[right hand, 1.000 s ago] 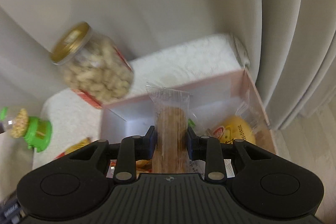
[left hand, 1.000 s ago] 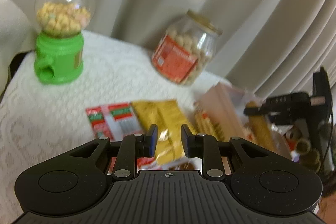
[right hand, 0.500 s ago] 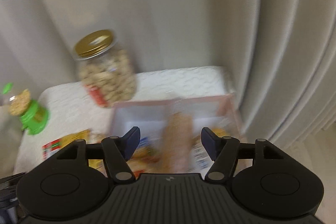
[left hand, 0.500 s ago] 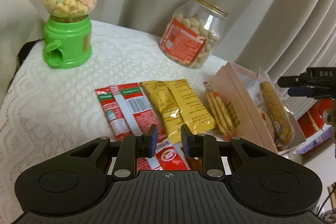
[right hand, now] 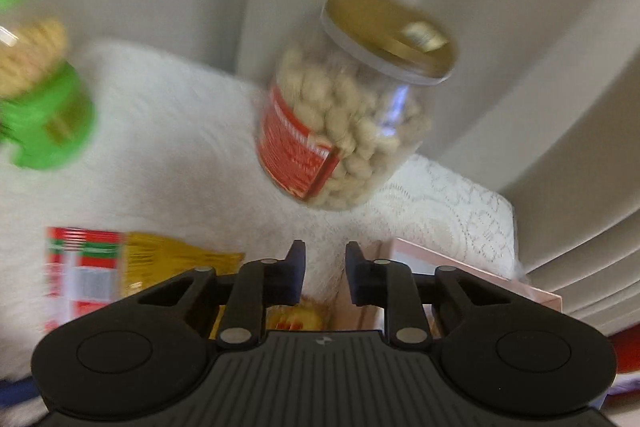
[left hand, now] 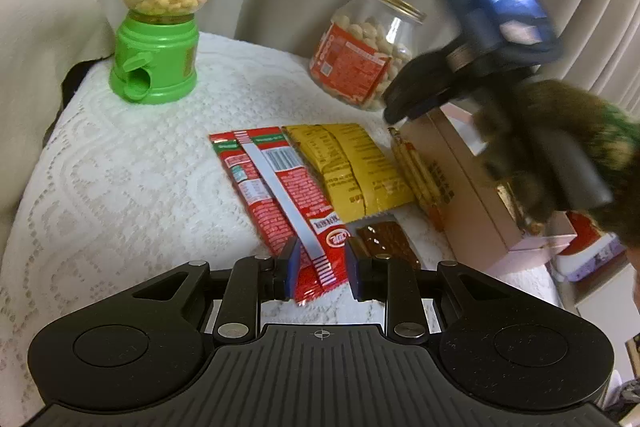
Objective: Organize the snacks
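Note:
On the white lace cloth (left hand: 120,187) lie a red snack packet (left hand: 280,187), a yellow packet (left hand: 352,167), a pack of biscuit sticks (left hand: 416,171) and a brown bar (left hand: 384,239). A pink box (left hand: 472,199) stands to their right. My left gripper (left hand: 322,263) is narrowly open with the near end of the red packet between its fingers, not gripped. My right gripper (right hand: 325,273) is narrowly open and empty, above the box's left edge (right hand: 460,267), facing the peanut jar (right hand: 352,107). It shows blurred in the left wrist view (left hand: 480,39).
A green candy dispenser (left hand: 160,27) stands at the back left and also shows in the right wrist view (right hand: 44,99). The peanut jar (left hand: 368,47) stands at the back. Curtains hang behind the table. Red items (left hand: 584,239) lie below the table's right edge.
My right gripper let go of the biscuit pack into the box, opened wide, then narrowed and swung left toward the jar. My left gripper came lower and nearer over the red packet.

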